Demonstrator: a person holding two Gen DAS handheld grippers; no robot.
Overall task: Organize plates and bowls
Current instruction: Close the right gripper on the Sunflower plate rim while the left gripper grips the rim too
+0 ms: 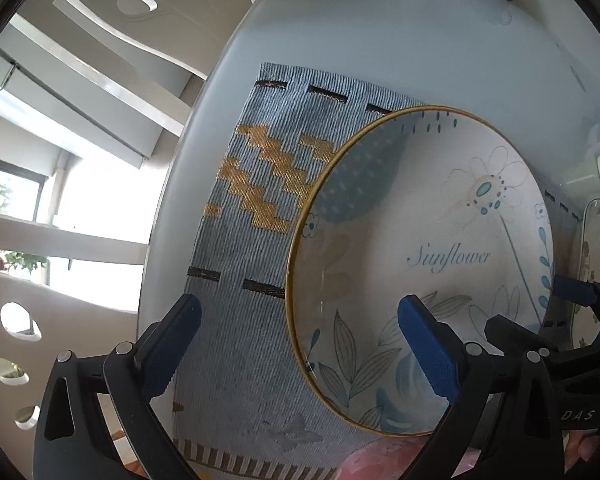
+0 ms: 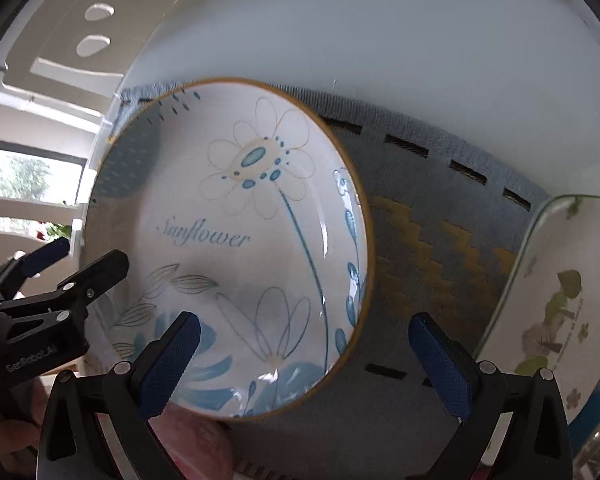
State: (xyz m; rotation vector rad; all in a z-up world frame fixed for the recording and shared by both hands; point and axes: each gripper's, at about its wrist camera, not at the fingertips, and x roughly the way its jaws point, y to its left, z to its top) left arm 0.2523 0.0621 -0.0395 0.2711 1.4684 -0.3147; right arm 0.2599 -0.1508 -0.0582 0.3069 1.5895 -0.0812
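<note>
Left wrist view: Sunflower plate flat on blue woven placemat, on white round table. Left gripper spread wide, empty, one fingertip over plate's near rim, other over mat. Right gripper likewise wide open, nothing held, straddling plate's right edge. Floral rectangular dish just right of mat.

This is a home dining area. A round white table carries a woven blue placemat with gold zigzags, a "Sunflower" painted plate and a floral dish at the right edge. At the left of the frame, a window shows potted plants outside.
</note>
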